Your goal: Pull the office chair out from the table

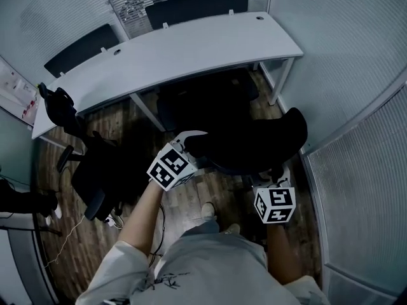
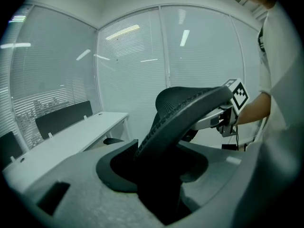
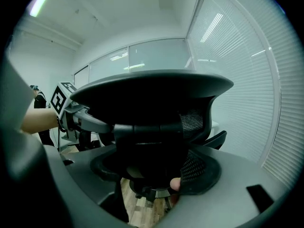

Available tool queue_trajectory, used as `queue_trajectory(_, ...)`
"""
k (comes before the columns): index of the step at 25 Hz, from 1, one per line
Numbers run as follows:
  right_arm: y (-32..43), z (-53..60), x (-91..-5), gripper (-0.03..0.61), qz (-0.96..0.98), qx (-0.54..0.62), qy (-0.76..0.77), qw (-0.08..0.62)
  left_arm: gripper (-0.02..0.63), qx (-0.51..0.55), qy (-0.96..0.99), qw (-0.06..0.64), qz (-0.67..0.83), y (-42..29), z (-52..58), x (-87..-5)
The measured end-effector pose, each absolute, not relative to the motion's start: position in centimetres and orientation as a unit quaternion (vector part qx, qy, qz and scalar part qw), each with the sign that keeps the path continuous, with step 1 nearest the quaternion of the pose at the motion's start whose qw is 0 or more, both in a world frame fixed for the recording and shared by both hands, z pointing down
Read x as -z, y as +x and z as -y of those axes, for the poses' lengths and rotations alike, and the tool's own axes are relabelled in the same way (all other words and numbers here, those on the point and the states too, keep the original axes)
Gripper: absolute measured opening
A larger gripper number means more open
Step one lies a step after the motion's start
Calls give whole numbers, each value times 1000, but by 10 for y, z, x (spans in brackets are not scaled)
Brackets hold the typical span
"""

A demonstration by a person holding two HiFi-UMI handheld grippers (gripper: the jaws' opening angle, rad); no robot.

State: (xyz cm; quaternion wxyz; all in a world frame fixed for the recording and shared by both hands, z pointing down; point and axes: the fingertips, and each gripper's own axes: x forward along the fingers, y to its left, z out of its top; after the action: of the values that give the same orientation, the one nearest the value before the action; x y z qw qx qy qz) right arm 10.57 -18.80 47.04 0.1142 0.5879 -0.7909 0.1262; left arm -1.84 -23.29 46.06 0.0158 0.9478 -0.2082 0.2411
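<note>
Top-down view of a small office with glass walls. At far left, a second black chair stands on the wood floor, near the left end of a long white curved worktop that spans the top of the scene. 2 dark panels rise behind the worktop.

Left of centre, the person's left hand-held gripper reaches forward to the left end of the office chair backrest. In the left gripper view, the curved mesh top edge of the backrest runs down into the gap between the 2 jaws, which are part-way open and closed on that edge.

The office chair sits in the middle, in front of the worktop, its black backrest facing the person and its seat in dark shadow toward the worktop's front edge.

To the right, the right hand-held gripper meets the right end of the backrest. In the right gripper view, the chair's back fills the space between the jaws; they appear clamped on it, though the picture is very dark there.

At far right stands a frosted glass wall.
</note>
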Motion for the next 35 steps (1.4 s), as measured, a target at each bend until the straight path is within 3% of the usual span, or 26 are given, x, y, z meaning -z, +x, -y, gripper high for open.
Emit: queue_trajectory(35,152,71,-470,291,806,-129,565,122,196,-239,931,3,276,7,100,-458)
